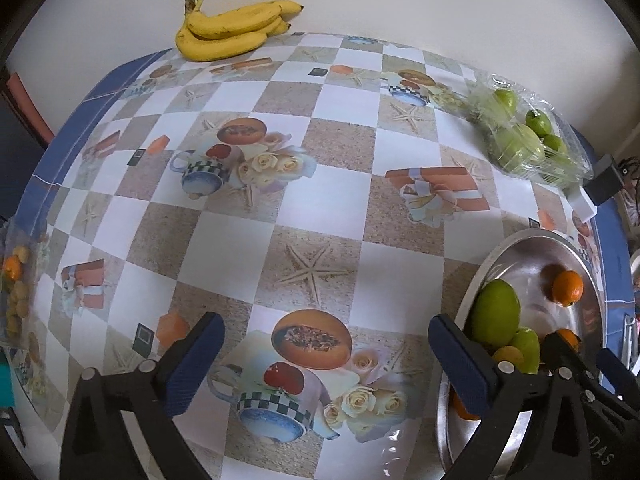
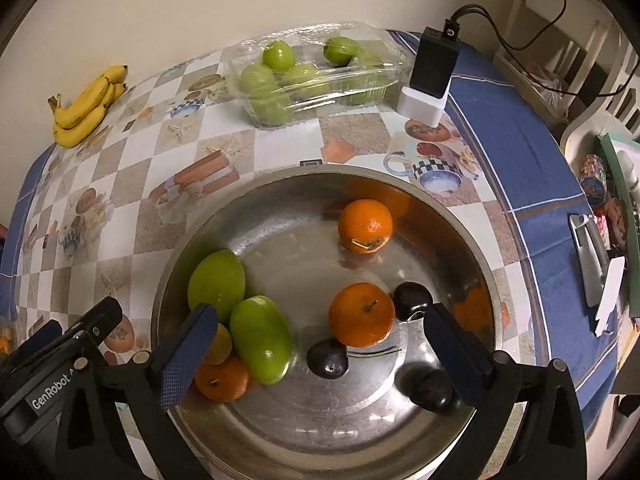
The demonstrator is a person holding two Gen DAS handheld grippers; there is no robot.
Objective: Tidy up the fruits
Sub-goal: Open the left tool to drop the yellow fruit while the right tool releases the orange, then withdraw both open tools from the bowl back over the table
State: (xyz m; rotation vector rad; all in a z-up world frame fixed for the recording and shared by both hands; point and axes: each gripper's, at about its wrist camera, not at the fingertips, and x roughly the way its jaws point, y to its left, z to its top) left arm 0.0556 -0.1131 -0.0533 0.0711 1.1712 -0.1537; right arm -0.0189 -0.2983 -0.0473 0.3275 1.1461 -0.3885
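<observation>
**Fruit sorting: both grippers empty above a partly filled bowl**

Left wrist view. The left gripper (image 1: 326, 364) hangs with its jaws spread wide and nothing between them, over bare patterned tablecloth (image 1: 320, 200). The steel bowl (image 1: 520, 240) lies just to its right, holding green and orange fruit. A bunch of bananas (image 1: 232, 30) rests at the table's far edge; a clear pack of green fruit (image 1: 532, 136) sits far right. A bag of small fruit (image 1: 14, 292) shows at the left margin. Faint lettering on the neighbouring tool cannot be read with certainty.

Right wrist view. The right gripper (image 2: 320, 344) stands equally wide apart and empty, directly above the bowl, which contains two green mangoes (image 2: 240, 308), several oranges (image 2: 365, 226) and dark plums (image 2: 328, 359). The left tool's body reads "GenRobot". A black charger (image 2: 436, 60) in a white dock stands beside the pack.

Judgement: a deposit seems complete; the next move probably calls for reaching the bananas or the pack, well apart from the bowl.
</observation>
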